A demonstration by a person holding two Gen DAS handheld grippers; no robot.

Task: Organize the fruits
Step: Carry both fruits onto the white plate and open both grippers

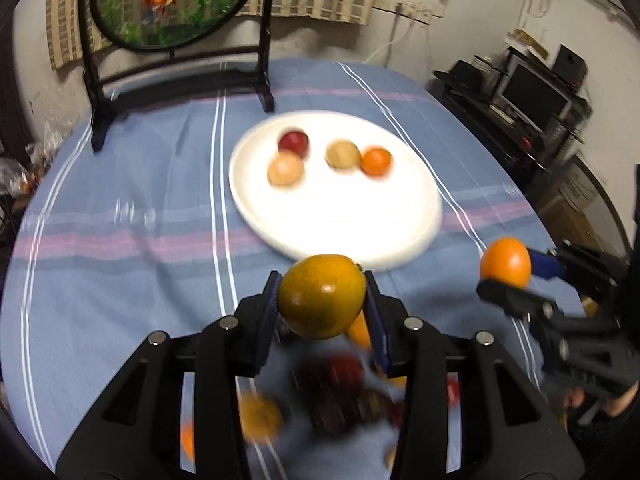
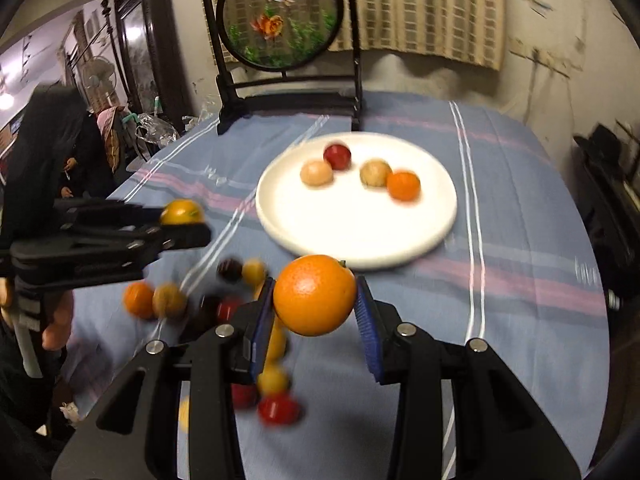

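Observation:
My left gripper (image 1: 322, 298) is shut on a yellow-green mango (image 1: 322, 296), held above the blue cloth just short of the white plate (image 1: 400, 216). My right gripper (image 2: 316, 300) is shut on an orange (image 2: 315, 294), also held near the plate's (image 2: 400, 236) front rim. The plate holds a red fruit (image 1: 293, 143), two pale tan fruits and a small orange (image 1: 376, 161). In the left wrist view the right gripper (image 1: 508, 276) shows at the right with its orange (image 1: 505, 262). In the right wrist view the left gripper (image 2: 182, 224) shows at the left with the mango (image 2: 181, 211).
Several loose fruits, red, orange, yellow and dark, lie on the striped blue tablecloth (image 2: 520, 280) below both grippers (image 2: 276, 408). A round goldfish screen on a black stand (image 1: 172, 0) stands at the table's far edge. Dark furniture (image 1: 532, 96) is to the right.

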